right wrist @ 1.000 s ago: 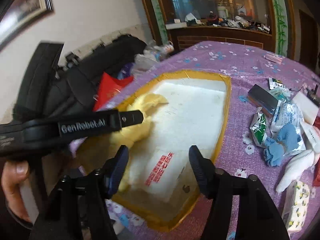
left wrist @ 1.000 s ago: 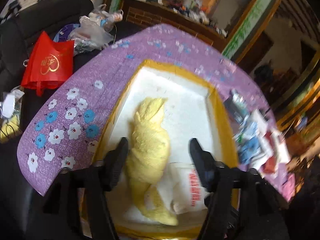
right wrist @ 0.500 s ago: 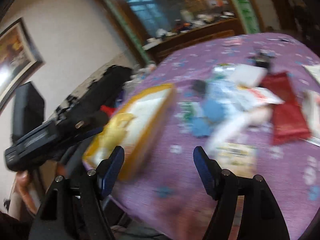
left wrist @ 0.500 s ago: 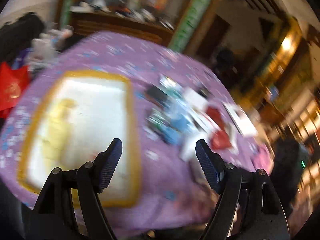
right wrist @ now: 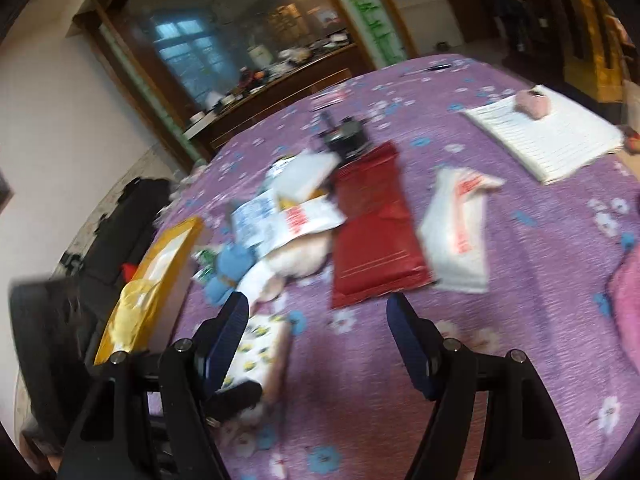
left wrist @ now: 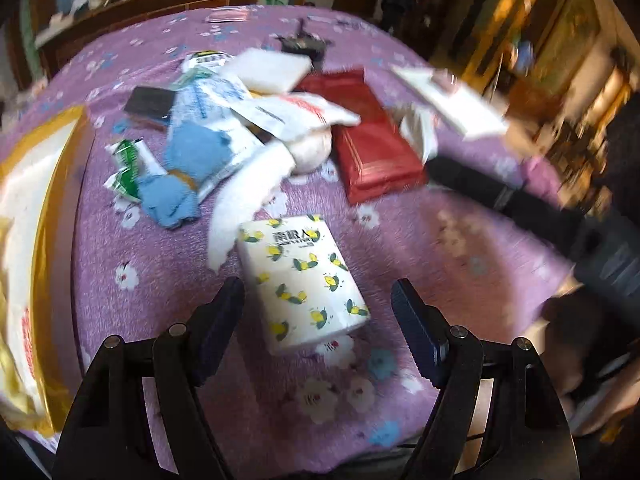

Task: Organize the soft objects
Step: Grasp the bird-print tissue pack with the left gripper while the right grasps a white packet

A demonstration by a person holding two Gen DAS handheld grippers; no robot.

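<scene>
A white tissue pack with yellow bee prints (left wrist: pixel 302 282) lies on the purple flowered tablecloth, just ahead of my open, empty left gripper (left wrist: pixel 318 300); it also shows in the right wrist view (right wrist: pixel 260 348). Behind it lie a blue cloth (left wrist: pixel 180 176), a white towel (left wrist: pixel 248 196) and a cream plush (left wrist: pixel 310 148). The yellow-rimmed tray (left wrist: pixel 44 208) with a yellow towel (right wrist: pixel 130 316) sits at the left. My right gripper (right wrist: pixel 318 328) is open and empty above the cloth, near a red packet (right wrist: pixel 372 232).
A white plastic bag (right wrist: pixel 460 232), a lined notebook (right wrist: pixel 548 132), a black device (right wrist: pixel 344 136), a black case (left wrist: pixel 150 102) and green snack packets (left wrist: pixel 128 168) lie scattered. A black bag (right wrist: pixel 120 224) stands past the table's left edge. A dark object (left wrist: pixel 500 192) lies at right.
Both grippers have swung right, away from the tray, toward the pile of objects. The left one now faces the bee-print tissue pack. Both stay open.
</scene>
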